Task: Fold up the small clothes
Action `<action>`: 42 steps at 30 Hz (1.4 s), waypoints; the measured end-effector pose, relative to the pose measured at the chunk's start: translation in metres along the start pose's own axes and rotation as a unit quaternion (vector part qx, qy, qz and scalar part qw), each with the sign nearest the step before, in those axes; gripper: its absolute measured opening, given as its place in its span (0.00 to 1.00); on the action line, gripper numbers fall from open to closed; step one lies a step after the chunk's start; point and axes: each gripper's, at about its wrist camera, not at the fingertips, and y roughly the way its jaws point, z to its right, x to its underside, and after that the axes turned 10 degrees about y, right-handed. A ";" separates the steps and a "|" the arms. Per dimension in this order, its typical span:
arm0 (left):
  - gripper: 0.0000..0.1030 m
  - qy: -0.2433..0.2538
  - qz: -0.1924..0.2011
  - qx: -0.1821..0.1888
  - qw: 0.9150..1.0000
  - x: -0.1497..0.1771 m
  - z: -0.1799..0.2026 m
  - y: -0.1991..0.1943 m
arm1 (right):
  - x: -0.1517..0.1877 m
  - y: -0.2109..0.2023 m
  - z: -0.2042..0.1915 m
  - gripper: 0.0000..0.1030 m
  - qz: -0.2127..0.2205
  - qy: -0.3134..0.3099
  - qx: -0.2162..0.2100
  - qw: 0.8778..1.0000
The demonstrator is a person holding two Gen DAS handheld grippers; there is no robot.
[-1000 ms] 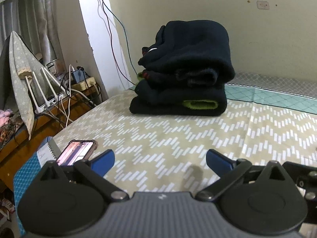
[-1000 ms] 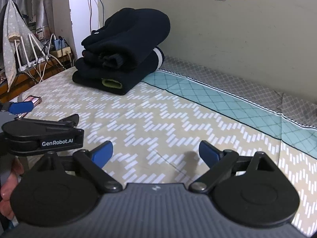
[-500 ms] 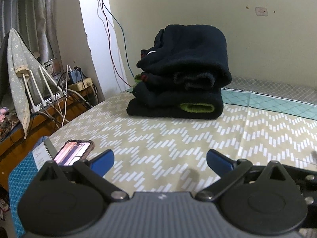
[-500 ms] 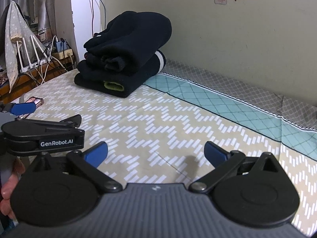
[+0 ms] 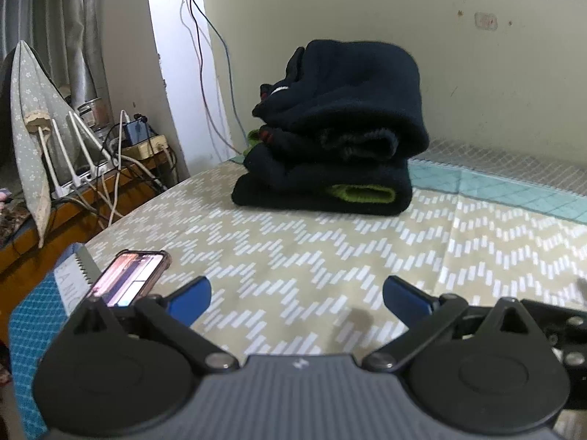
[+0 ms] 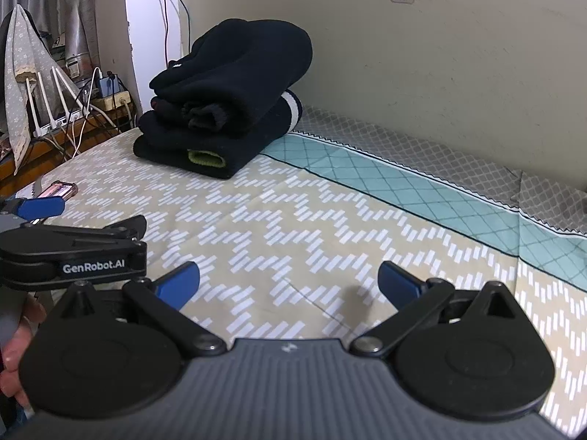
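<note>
As far as I can see from here, the folding looks pretty much done: a stack of folded dark clothes (image 5: 330, 146) sits at the far end of the patterned bedsheet (image 5: 312, 256), near the wall. Left gripper (image 5: 297, 293) and right gripper (image 6: 288, 280) both hover spread wide, nothing between them. No loose garment in sight, though more might be out of frame.

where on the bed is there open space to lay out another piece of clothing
The widest bare patch is the zigzag bedsheet between the folded dark pile and the two open claws, left claw and right claw. The teal strip along the wall is also free. The left edge is crowded: a phone lies there.
</note>
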 end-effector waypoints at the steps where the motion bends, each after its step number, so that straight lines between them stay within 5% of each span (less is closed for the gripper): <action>1: 1.00 0.001 0.000 -0.001 1.000 0.000 0.000 0.000 | 0.000 0.000 0.000 1.00 0.000 0.001 0.000 1.000; 18: 1.00 0.036 -0.009 -0.017 0.999 -0.001 0.008 0.003 | 0.000 0.001 0.000 1.00 -0.007 0.006 0.001 1.000; 42: 1.00 -0.003 -0.027 0.009 1.000 0.000 -0.004 0.008 | 0.001 0.002 0.000 1.00 -0.012 0.001 -0.004 1.000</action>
